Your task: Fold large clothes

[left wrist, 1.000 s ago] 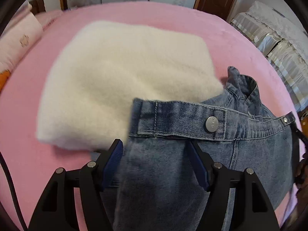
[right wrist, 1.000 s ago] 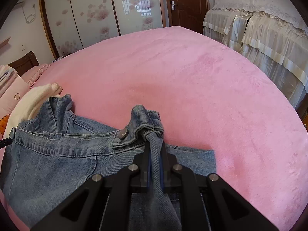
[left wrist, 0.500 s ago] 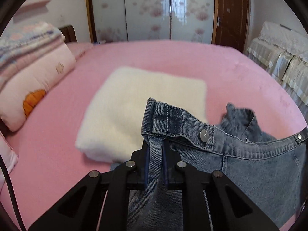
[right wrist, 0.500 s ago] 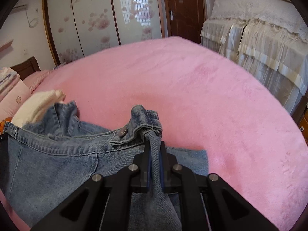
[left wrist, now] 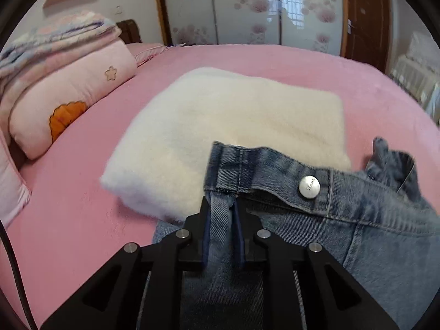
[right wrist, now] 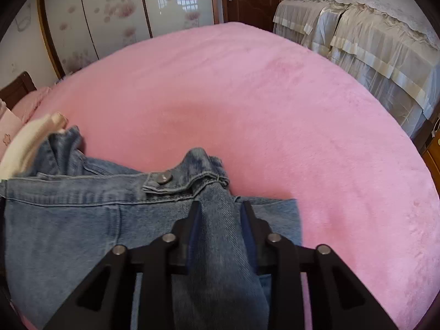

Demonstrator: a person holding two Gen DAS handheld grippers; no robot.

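Note:
A blue denim garment (left wrist: pixel 371 242) with metal snap buttons lies on the pink bed (left wrist: pixel 82 220). My left gripper (left wrist: pixel 221 206) is shut on the denim at one end of its buttoned band. My right gripper (right wrist: pixel 218 206) grips the denim (right wrist: pixel 68 220) at the other end; its jaws stand a little wider apart than before, with cloth still filling the gap. A folded white fleece garment (left wrist: pixel 233 126) lies just beyond the left gripper and shows at the left edge of the right wrist view (right wrist: pixel 24 145).
Pink pillows and folded blankets (left wrist: pixel 63 88) are stacked at the left of the bed. A second bed with cream lace covers (right wrist: pixel 371 35) stands to the right. Wardrobe doors (left wrist: pixel 247 8) and a wooden door line the far wall. Bare pink bed (right wrist: pixel 275 104) lies ahead.
The left gripper closed on the denim band and lifted it. The right gripper's jaws have spread slightly around the denim. Both views have tilted up.

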